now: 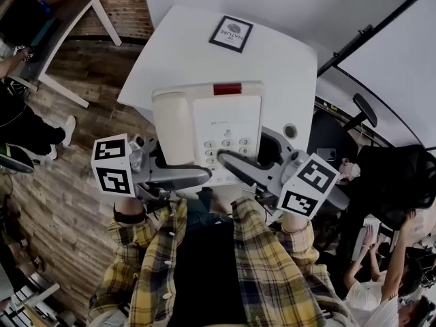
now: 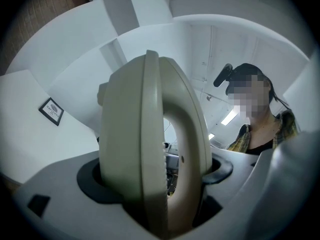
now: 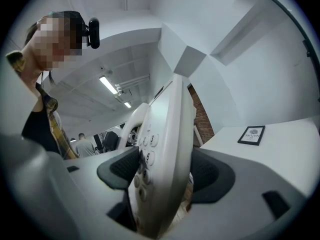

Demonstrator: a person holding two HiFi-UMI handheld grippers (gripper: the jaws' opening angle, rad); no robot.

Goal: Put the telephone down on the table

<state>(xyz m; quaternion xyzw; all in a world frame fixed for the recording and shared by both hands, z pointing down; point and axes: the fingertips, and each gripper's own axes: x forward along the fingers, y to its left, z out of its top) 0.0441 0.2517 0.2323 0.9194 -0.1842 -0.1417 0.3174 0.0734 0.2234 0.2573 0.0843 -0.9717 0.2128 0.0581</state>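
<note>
Overhead, in the head view, the cream telephone (image 1: 225,125) sat between both grippers at the near edge of the white counter (image 1: 289,67). Whether its base touched the counter could not be told. Its handset (image 1: 174,125) lay in the cradle along the phone's left side. The left gripper (image 1: 203,176) reached in from the left and the right gripper (image 1: 226,158) from the right, both at the phone's near end. A small framed card (image 1: 231,33) lay well apart, near the far edge of the counter.

In the left gripper view, the jaws were clamped on the handset side of the telephone, its body filling the gap between the dark pads (image 2: 90,181).

In the right gripper view, the jaws gripped the keypad side, one pad (image 3: 120,171) pressing beside the buttons.
</note>
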